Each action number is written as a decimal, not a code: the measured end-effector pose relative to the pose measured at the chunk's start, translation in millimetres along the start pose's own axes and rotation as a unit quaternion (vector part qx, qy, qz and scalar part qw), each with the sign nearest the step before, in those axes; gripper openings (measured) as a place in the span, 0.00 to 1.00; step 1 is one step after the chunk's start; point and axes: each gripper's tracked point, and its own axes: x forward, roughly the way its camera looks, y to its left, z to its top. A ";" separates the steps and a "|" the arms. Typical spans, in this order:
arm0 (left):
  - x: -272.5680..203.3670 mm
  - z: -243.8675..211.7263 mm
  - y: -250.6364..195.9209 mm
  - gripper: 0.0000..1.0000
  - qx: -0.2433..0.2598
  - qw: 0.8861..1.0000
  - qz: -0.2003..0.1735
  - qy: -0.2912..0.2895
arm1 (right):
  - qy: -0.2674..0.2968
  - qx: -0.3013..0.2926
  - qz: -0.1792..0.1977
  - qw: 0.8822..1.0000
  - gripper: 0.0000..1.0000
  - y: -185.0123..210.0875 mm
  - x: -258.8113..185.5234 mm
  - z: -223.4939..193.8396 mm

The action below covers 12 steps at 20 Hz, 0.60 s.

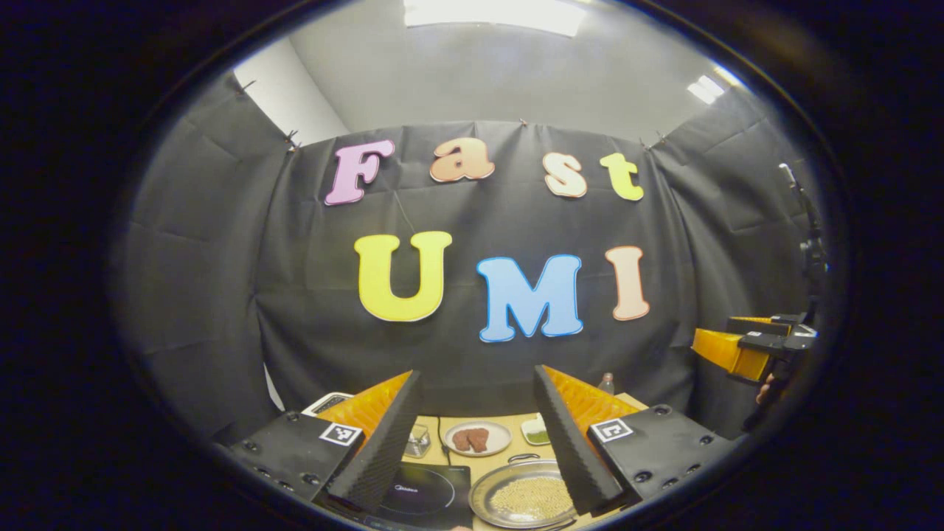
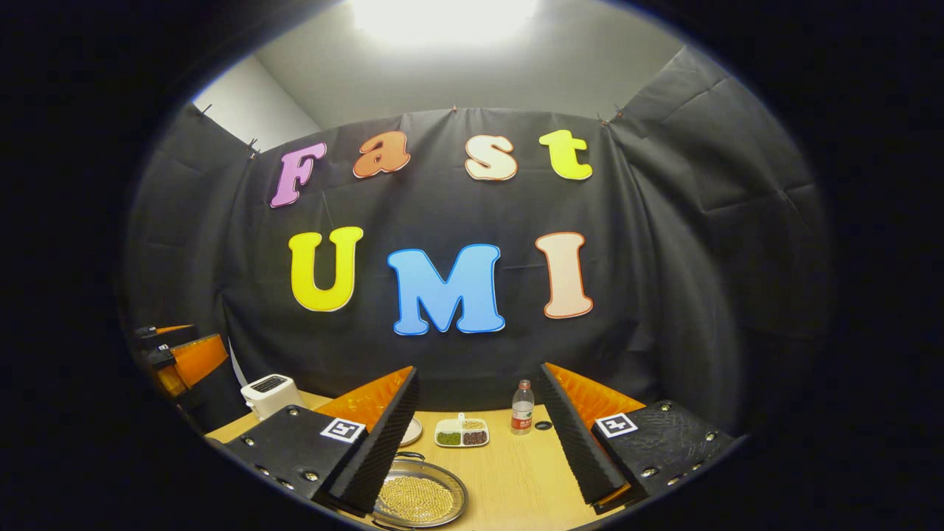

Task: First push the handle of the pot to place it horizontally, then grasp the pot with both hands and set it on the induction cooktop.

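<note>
A round metal pot (image 1: pixel 525 495) holding yellow beans sits on the wooden table (image 2: pixel 516 472), just right of the black induction cooktop (image 1: pixel 428 490). A thin handle loop (image 1: pixel 522 459) shows at the pot's far rim. My left gripper (image 1: pixel 476 372) is open and empty, raised above the table's near edge, with the cooktop and pot below its fingers. My right gripper (image 2: pixel 478 370) is also open and empty, and the pot (image 2: pixel 417 498) lies low beside its left finger. Each gripper shows at the other view's edge: the right gripper (image 1: pixel 726 338) and the left gripper (image 2: pixel 188 343).
Behind the pot are a plate of brown pieces (image 1: pixel 478 438), a small glass jar (image 1: pixel 417 439), a sectioned dish (image 2: pixel 462 434), a bottle (image 2: pixel 522 407) with its cap (image 2: pixel 543 425) beside it, and a white toaster (image 2: pixel 270 393) at the back left. Black cloth walls close the booth.
</note>
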 end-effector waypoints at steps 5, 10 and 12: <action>10.5 -11.0 23.8 1.00 -0.006 1.000 -0.016 0.005 | 0.022 -0.001 -0.011 1.000 0.98 21.5 0.6 -20.6; 11.7 -24.1 37.5 1.00 -0.011 0.999 -0.037 0.014 | 0.071 -0.006 -0.009 0.997 0.92 45.7 -3.1 -61.6; 10.5 -29.8 41.8 0.96 -0.010 0.999 -0.043 0.020 | 0.106 -0.002 0.000 0.994 0.74 55.7 -6.7 -84.4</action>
